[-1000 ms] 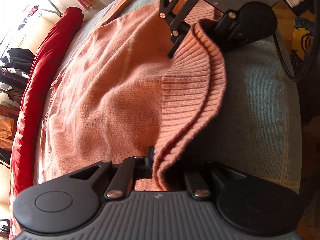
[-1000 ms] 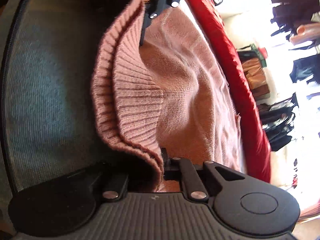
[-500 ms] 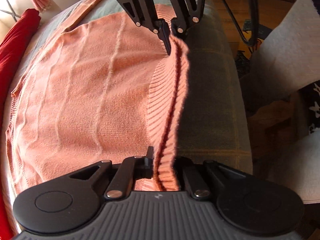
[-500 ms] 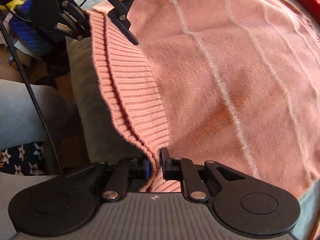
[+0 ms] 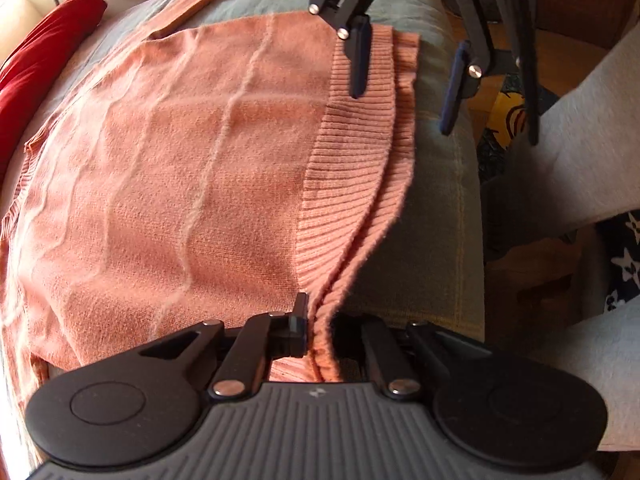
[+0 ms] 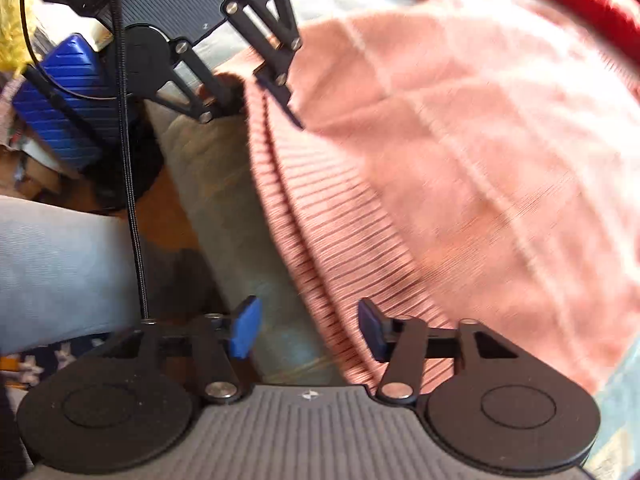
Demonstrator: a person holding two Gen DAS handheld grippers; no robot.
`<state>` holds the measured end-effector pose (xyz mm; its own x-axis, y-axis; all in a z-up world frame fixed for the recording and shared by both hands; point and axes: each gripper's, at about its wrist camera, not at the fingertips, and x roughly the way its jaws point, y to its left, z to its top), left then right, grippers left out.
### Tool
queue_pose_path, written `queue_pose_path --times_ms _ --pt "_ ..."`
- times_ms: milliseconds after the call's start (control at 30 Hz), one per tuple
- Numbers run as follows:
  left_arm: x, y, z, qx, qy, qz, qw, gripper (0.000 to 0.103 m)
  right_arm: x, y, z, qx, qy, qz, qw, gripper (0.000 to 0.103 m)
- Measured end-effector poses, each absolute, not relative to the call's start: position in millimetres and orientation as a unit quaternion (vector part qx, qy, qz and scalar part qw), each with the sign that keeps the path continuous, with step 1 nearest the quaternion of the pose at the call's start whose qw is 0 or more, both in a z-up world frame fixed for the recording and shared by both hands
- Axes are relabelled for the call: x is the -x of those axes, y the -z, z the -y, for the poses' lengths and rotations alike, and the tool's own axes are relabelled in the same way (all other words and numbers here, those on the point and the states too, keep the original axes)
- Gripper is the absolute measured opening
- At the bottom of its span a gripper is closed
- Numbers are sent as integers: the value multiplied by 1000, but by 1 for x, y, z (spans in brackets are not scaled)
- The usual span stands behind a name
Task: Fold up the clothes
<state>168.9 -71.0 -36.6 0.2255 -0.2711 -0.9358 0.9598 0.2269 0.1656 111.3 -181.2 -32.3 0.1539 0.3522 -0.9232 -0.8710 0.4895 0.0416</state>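
Your left claw (image 5: 320, 328) is pinched tight on the ribbed hem (image 5: 352, 168) of the pink sweater (image 5: 168, 184). The hem is lifted a little where you hold it, and two layers of it run up into the claw.

The sweater lies spread flat on a grey-blue cushion (image 5: 440, 208). Soft lines run across its front. The ribbed hem sits along the side of the cushion that is next to you.

Your right claw (image 6: 310, 328) is opening. Its two blue pads (image 6: 244, 332) stand wide apart, and they do not press on anything. The hem of the sweater lies below and between them, with one pad over the cushion and one over the ribs. The right wrist picture is blurry.

In the left wrist view, your right claw hangs above the far end of the hem, one finger over the ribs and the other over the cushion.

Farther off, a red cloth (image 5: 44, 48) lies along the far side of the sweater. Your light grey trouser leg (image 6: 60, 264) shows beside the cushion.
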Motion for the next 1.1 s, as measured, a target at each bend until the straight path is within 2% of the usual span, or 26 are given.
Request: queue_pose_path --times_ms 167,367,533,633,667,867,1000,1100 --pt "-183 22 65 -369 445 -443 685 4 -79 50 156 381 -427 -387 723 84" --pt "-177 25 62 -392 455 -429 675 4 -58 67 146 435 -388 -340 738 84" --pt "-166 37 69 -415 461 -420 663 5 -72 60 170 410 -367 -408 729 83" --pt "-155 42 71 -415 464 -424 658 12 -77 56 184 380 -379 -451 713 84" --pt "-149 41 69 -402 464 -432 660 15 -77 55 188 377 -376 -458 712 84" --pt "-139 27 40 -271 437 -550 658 16 -79 46 206 364 -352 -469 724 84" --pt "-166 6 2 -213 357 -587 695 19 -85 35 221 374 -340 -460 730 89" --pt "-196 -11 -39 -192 283 -586 734 19 -103 29 232 390 -330 -448 734 89"
